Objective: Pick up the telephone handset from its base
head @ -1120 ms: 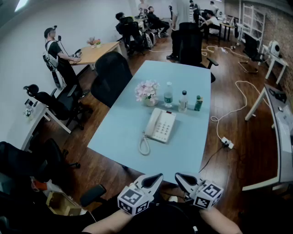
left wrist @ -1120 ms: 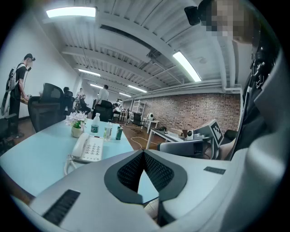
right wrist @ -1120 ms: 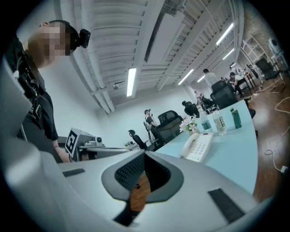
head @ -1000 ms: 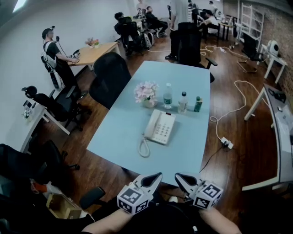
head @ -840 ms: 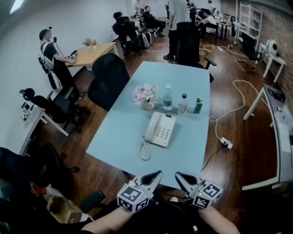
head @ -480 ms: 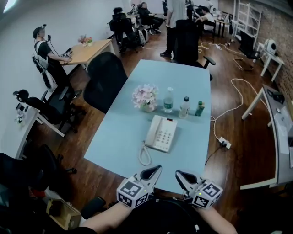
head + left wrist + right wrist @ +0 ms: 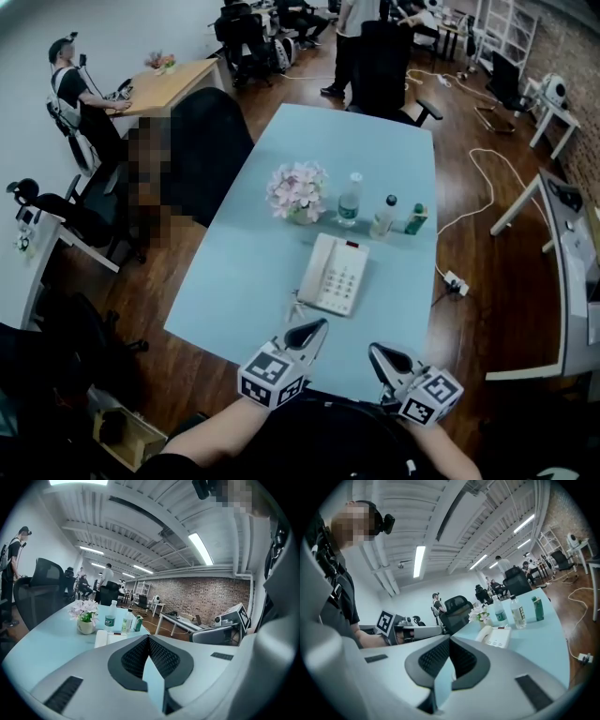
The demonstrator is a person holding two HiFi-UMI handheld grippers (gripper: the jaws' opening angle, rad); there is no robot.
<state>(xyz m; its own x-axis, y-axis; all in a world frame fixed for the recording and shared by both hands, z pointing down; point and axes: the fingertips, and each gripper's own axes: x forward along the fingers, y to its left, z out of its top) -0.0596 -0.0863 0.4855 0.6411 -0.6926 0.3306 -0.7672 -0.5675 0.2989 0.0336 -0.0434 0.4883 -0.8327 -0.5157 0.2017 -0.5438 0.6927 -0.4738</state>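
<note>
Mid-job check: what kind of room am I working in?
Probably an open-plan office or lab: a long table with a phone, a swivel chair beside it, and a person at a desk beyond.

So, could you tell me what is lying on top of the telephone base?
The handset lies along its left side, beside the keypad; the cradle beneath it is covered.

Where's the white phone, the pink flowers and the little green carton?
white push-button telephone (image 7: 342,279), head view, on its keypad.
pink flowers in a pale pot (image 7: 296,187), head view, on the blossoms.
small green carton (image 7: 415,220), head view, on its side.
</note>
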